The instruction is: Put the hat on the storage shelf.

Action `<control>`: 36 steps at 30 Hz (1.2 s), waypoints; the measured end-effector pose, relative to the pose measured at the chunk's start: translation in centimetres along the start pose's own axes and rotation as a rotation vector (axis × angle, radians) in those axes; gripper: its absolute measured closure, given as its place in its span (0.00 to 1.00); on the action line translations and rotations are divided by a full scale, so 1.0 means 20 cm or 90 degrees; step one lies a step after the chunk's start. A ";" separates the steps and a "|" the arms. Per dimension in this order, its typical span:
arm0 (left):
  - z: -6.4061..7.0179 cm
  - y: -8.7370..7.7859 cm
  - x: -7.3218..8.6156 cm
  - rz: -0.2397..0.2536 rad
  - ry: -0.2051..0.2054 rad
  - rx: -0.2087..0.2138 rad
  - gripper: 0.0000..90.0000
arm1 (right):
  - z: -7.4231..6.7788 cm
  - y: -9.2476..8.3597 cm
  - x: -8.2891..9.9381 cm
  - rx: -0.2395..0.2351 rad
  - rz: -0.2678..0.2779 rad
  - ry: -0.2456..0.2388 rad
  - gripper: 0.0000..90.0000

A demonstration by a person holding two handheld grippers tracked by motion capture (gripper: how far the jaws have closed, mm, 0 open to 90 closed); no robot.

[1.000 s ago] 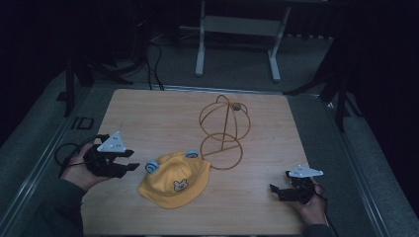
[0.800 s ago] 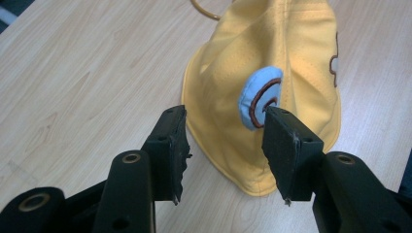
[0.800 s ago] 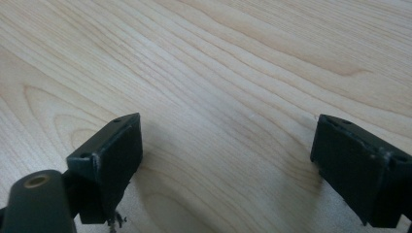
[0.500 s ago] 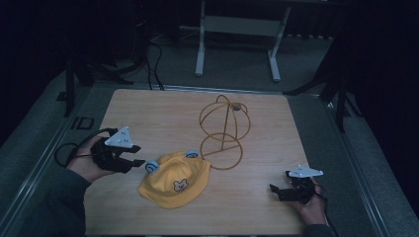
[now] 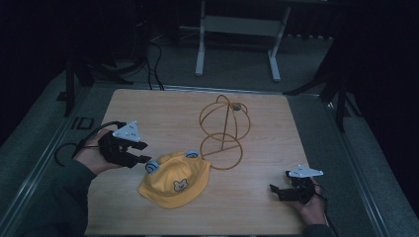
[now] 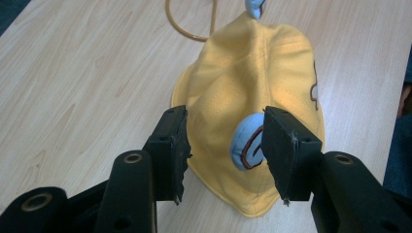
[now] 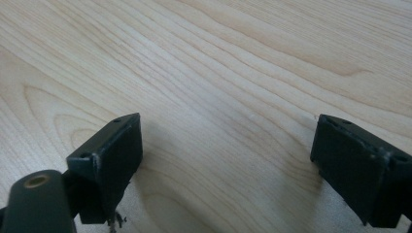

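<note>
Two claws work at a wooden bench (image 5: 163, 111). The left claw (image 6: 224, 145) stands open around the near edge of a yellow cap (image 5: 174, 178), its jaws astride a blue stuffed ear (image 6: 247, 141); one jaw appears to touch that ear, the other is clear of the fabric. The cap lies crown up on the bench, near its front edge, just beside the ring foot of a brass-coloured wire stand (image 5: 223, 131). The right claw (image 7: 226, 165) rests low over bare wood at the front right, jaws wide apart and holding nothing, well apart from the cap.

Risks, as judged from this position: a closure here may catch the ear alone and not the brim, so the cap would hang from a soft tab and could twist or slip free when raised. A grip on a single layer may also let the crown collapse, which would hinder any seating over the wire dome. Dragging the cap sideways may knock the light stand, whose foot lies touching or nearly touching the fabric.

Hidden or unclear: the cap's underside and inner band; the exact contact between cap and stand foot; the small object at the stand's top; the dim surroundings beyond the bench.
</note>
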State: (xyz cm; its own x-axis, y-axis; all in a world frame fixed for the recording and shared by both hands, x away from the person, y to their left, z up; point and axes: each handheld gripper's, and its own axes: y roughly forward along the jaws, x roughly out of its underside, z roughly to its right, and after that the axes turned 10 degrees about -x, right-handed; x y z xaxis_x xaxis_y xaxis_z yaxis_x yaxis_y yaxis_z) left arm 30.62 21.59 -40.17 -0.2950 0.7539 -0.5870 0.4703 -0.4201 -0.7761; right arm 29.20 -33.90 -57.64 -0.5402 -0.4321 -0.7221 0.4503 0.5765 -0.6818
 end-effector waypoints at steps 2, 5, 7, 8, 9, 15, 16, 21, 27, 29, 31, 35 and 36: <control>0.01 0.01 -0.03 -0.005 0.011 0.006 0.58 | 0.00 0.00 0.00 0.000 0.000 0.000 0.13; 0.01 0.02 -0.05 -0.005 0.016 0.010 0.59 | 0.00 0.00 0.00 0.000 0.000 0.000 0.13; 0.02 0.04 -0.07 -0.016 0.027 0.014 0.59 | 0.00 0.00 0.00 0.000 0.000 0.000 0.13; 0.02 0.04 -0.07 -0.016 0.027 0.014 0.59 | 0.00 0.00 0.00 0.000 0.000 0.000 0.13; 0.02 0.05 -0.08 -0.020 0.029 0.015 0.59 | 0.00 0.00 0.00 0.000 0.000 0.000 0.13; 0.03 0.07 -0.14 -0.032 0.046 0.021 0.59 | 0.00 0.00 0.00 0.000 -0.001 0.000 0.13; 0.03 0.07 -0.15 -0.036 0.048 0.020 0.59 | 0.00 0.00 0.00 0.000 -0.001 0.000 0.13; 0.04 0.09 -0.20 -0.040 0.058 0.028 0.59 | 0.00 0.00 0.00 0.000 -0.001 0.000 0.13; 0.06 0.13 -0.23 -0.047 0.069 0.037 0.59 | 0.00 0.00 0.00 0.000 -0.001 0.000 0.13; 0.06 0.13 -0.24 -0.048 0.071 0.039 0.59 | 0.00 0.00 0.00 0.000 -0.001 0.000 0.13; 0.06 0.14 -0.25 -0.052 0.076 0.041 0.59 | 0.00 0.00 0.00 0.000 -0.001 0.000 0.13; 0.07 0.15 -0.28 -0.060 0.082 0.048 0.59 | 0.00 0.00 0.00 0.000 -0.001 0.000 0.13; 0.07 0.15 -0.28 -0.060 0.082 0.048 0.59 | 0.00 0.00 0.00 0.000 -0.001 0.000 0.13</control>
State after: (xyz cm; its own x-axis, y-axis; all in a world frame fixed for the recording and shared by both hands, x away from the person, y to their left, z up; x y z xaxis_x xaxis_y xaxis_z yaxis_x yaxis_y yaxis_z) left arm 32.52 15.40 -39.64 -0.2241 0.8477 -0.4808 0.3813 -0.3778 -0.8438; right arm 29.20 -33.91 -57.62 -0.5410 -0.4329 -0.7210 0.4492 0.5761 -0.6829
